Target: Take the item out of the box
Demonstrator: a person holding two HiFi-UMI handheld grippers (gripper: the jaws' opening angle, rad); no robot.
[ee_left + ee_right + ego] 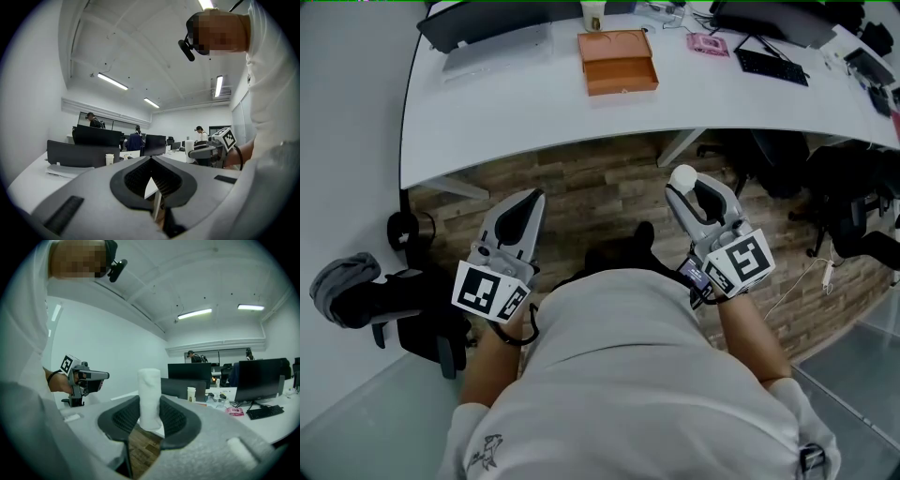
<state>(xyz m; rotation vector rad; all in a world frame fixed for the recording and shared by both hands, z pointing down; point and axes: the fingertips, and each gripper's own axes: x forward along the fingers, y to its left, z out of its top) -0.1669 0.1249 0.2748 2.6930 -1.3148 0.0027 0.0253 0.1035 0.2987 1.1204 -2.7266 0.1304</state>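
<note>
An open orange box (617,61) lies on the white desk (534,112), far ahead of both grippers. My right gripper (686,190) is held close to the body over the wooden floor and is shut on a white cylindrical roll (682,175). In the right gripper view the roll (150,397) stands upright between the jaws and sticks out above them. My left gripper (528,204) is at the same height to the left, shut with nothing in it; its jaw tips meet in the left gripper view (152,158).
On the desk are a laptop (487,33), a paper cup (592,14), a pink packet (708,43), a keyboard (772,66) and monitors. A chair (366,295) with a grey cloth stands at my left, and black chairs (848,206) at my right. Several people sit at far desks.
</note>
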